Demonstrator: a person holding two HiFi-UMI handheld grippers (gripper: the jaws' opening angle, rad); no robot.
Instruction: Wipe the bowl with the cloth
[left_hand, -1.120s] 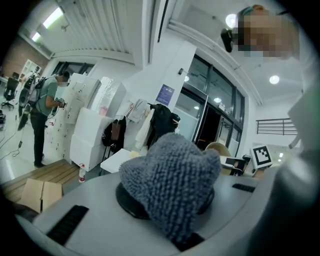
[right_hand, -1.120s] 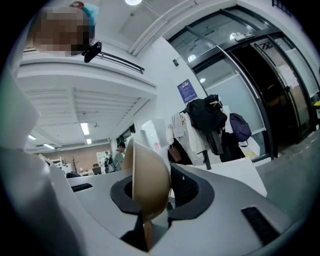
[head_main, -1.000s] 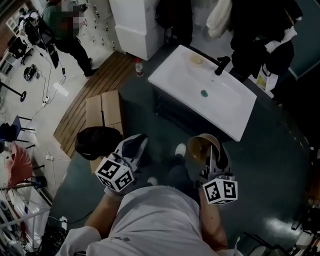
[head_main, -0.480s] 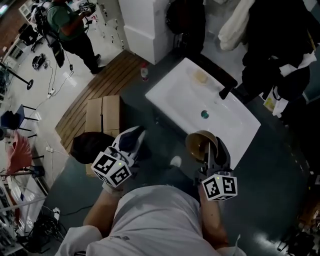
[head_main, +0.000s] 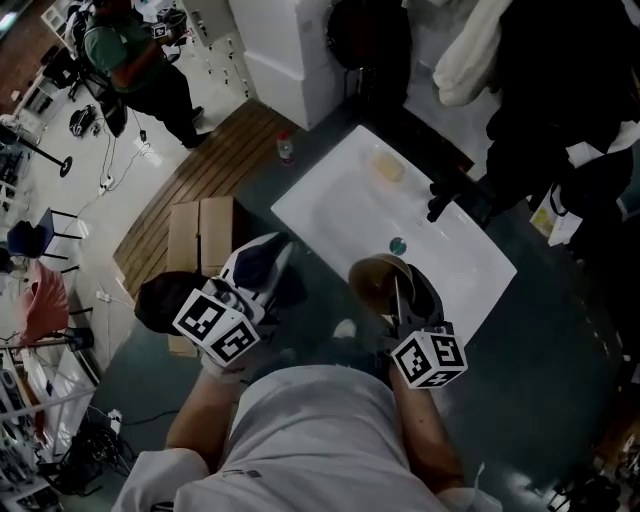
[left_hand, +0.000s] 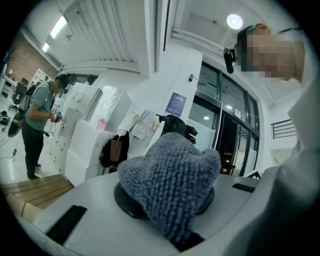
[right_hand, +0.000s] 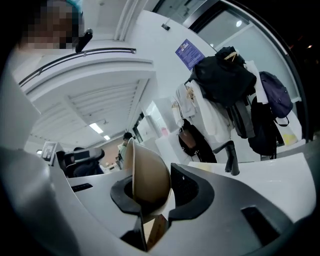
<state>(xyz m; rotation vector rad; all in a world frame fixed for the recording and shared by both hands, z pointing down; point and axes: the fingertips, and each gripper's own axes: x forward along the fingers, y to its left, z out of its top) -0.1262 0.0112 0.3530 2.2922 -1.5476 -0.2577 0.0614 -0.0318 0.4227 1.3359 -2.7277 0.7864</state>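
Head view: the left hand-held gripper (head_main: 265, 262) carries the grey cloth (head_main: 252, 272) and the right hand-held gripper (head_main: 400, 292) the brown bowl (head_main: 372, 278), both just short of the white washbasin (head_main: 330, 205).

Left gripper view: the jaws pinch the bunched cloth, leaving a tuft free for wiping.

Right gripper view: the jaws clamp the bowl's rim, and its hollow seems turned toward the cloth.

Studio-style lab: washbasin (head_main: 335, 205), cardboard boxes (head_main: 198, 236), floor cables (head_main: 146, 155), equipment stands (head_main: 40, 155).
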